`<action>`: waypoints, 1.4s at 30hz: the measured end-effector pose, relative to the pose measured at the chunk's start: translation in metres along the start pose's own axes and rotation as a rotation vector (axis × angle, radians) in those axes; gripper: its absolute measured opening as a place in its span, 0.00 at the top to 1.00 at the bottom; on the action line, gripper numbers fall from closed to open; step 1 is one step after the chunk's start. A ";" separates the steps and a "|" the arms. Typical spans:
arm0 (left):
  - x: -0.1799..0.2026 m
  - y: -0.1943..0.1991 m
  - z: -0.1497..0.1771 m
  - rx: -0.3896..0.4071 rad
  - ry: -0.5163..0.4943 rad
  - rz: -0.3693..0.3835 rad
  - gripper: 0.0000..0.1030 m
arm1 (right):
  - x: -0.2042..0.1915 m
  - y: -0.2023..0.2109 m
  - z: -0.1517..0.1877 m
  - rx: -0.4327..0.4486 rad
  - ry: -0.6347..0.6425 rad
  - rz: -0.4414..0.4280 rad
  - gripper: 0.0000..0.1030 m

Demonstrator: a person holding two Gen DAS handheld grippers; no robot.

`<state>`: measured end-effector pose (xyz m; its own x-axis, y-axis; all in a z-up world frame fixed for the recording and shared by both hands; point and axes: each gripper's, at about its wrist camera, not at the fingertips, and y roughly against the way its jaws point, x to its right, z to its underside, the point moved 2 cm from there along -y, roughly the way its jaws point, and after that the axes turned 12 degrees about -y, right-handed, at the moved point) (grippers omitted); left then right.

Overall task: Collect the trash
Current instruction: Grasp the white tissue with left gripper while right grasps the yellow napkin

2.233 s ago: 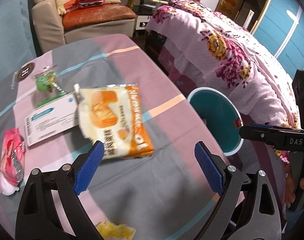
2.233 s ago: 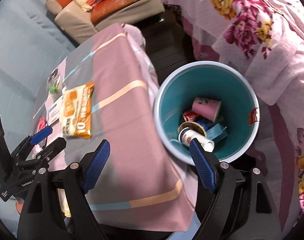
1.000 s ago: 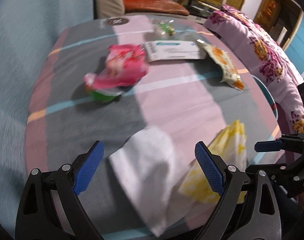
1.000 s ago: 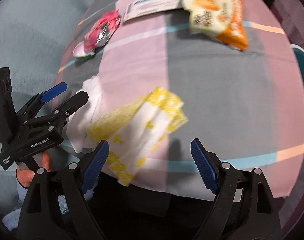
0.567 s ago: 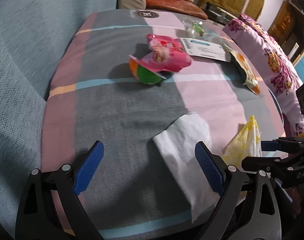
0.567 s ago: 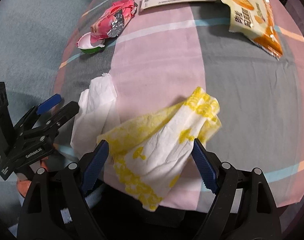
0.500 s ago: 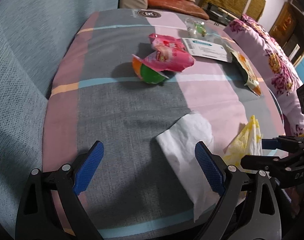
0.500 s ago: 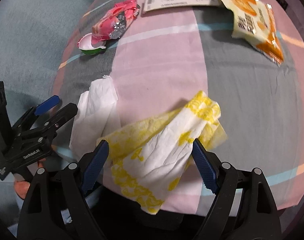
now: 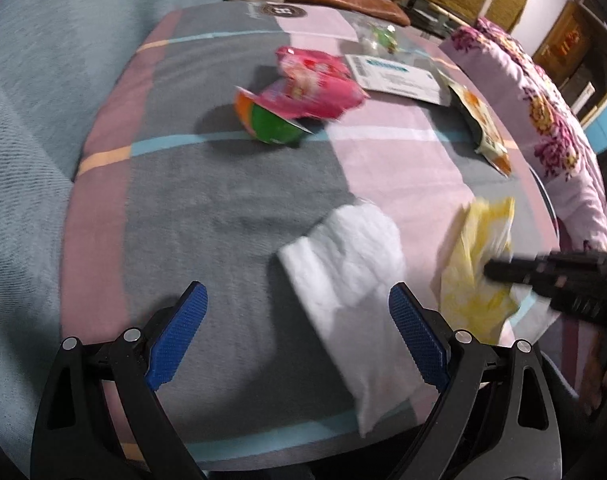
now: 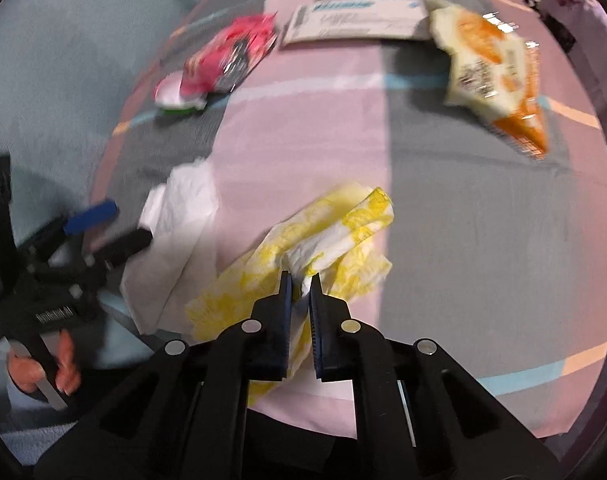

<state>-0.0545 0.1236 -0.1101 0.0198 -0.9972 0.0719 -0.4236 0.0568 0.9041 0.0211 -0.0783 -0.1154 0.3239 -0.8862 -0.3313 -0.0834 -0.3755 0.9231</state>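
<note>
My right gripper (image 10: 300, 280) is shut on a crumpled yellow-and-white napkin (image 10: 335, 236) at the table's near edge; it shows from the side in the left wrist view (image 9: 491, 270), on the same yellow napkin (image 9: 479, 256). My left gripper (image 9: 299, 320) is open and empty, with a white tissue (image 9: 351, 272) lying on the table between its fingers. That tissue also shows in the right wrist view (image 10: 179, 216), next to my left gripper (image 10: 115, 226).
Farther back on the striped tablecloth (image 9: 223, 208) lie a pink wrapper (image 9: 315, 88) over a green-and-orange cup (image 9: 267, 120), a white flat packet (image 9: 395, 76) and an orange snack bag (image 10: 491, 68). A flowered bed (image 9: 543, 120) stands to the right, a sofa behind.
My right gripper has moved in and shut on the yellow napkin, bunching it. My left gripper has moved closer to the white tissue and stays open.
</note>
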 end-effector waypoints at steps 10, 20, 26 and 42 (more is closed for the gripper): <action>0.036 -0.012 0.000 -0.022 -0.081 -0.002 0.10 | 0.028 0.034 -0.009 0.102 -0.054 -0.010 0.92; 0.053 -0.015 -0.003 -0.017 -0.124 -0.059 0.68 | 0.051 0.051 -0.010 0.141 -0.088 -0.037 0.92; 0.054 -0.002 -0.017 0.033 -0.092 -0.051 0.81 | 0.069 0.060 -0.013 0.168 -0.122 -0.046 0.92; 0.118 0.022 -0.098 0.157 -0.184 0.054 0.81 | 0.140 0.102 -0.033 0.281 -0.245 -0.059 0.92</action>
<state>0.0272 0.0115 -0.0409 -0.1660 -0.9858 0.0272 -0.5555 0.1162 0.8234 0.0888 -0.2317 -0.0613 0.1038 -0.8868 -0.4503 -0.3373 -0.4573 0.8229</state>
